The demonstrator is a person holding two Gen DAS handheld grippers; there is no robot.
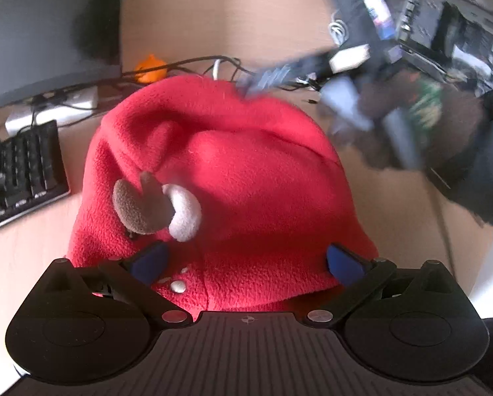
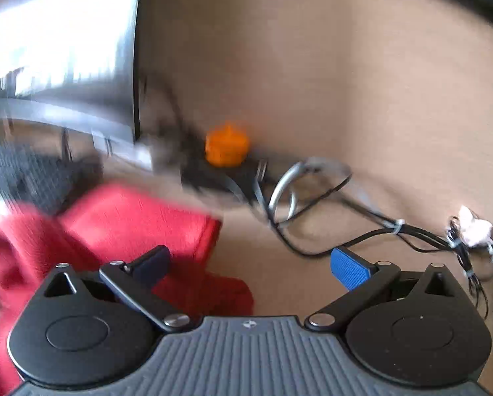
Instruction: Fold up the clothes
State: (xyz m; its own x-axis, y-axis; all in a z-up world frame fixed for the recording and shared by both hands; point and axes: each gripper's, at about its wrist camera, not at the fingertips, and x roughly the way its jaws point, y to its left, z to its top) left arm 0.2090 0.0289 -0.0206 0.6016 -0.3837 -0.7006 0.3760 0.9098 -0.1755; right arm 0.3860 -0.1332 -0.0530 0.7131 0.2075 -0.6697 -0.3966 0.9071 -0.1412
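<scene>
Lying bunched on the pale wooden table [image 1: 31, 247], the red fleece garment [image 1: 239, 171] with a brown-and-white plush patch [image 1: 154, 206] fills the space ahead of the left gripper [image 1: 246, 262], whose blue-padded fingers [image 1: 149, 260] are spread wide above the cloth. The right gripper [image 2: 251, 267] also has its fingers [image 2: 350, 269] spread, holding nothing, with the garment at its left side and an orange round object [image 2: 226, 147] among black cables [image 2: 312, 204] beyond.

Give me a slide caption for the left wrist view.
Left tongs open over a bunched red fleece garment on the desk, keyboard at left.
</scene>
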